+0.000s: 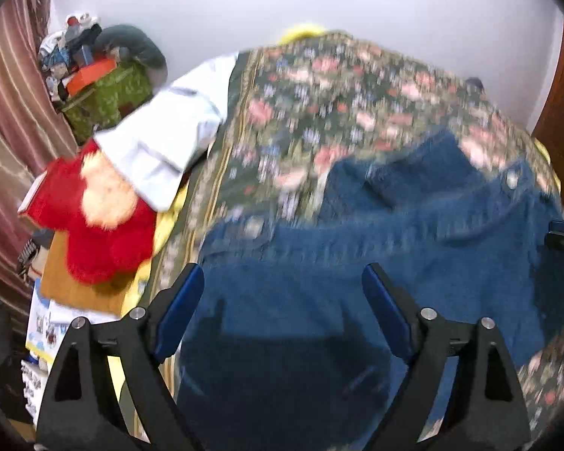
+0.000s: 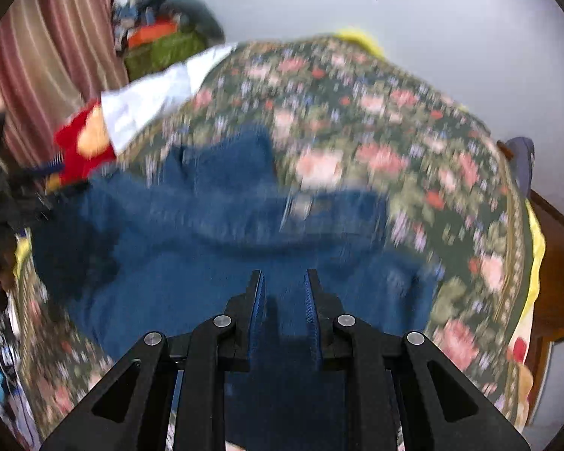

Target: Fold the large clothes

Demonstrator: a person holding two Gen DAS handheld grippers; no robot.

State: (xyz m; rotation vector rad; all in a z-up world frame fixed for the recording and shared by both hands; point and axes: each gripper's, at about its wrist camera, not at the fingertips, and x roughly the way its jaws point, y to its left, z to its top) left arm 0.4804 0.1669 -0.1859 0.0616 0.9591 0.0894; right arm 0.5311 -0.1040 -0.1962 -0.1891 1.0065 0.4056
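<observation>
A blue denim jacket [image 1: 357,263] is lying across the floral bedspread [image 1: 319,105], running side to side beneath both grippers. The left gripper [image 1: 282,293] is hanging wide open and empty; the right gripper [image 2: 284,293] is showing nearly shut jaws, denim apparently pinched.

Even, fairly bright indoor light fills both views. Motion blur smears the floral bedspread [image 1: 357,105] and the denim garment [image 2: 214,263], while the tongs' black frames stay sharp. Fisheye bending curves the edges into dark corners; soft shadow darkens the denim nearest the cameras.
</observation>
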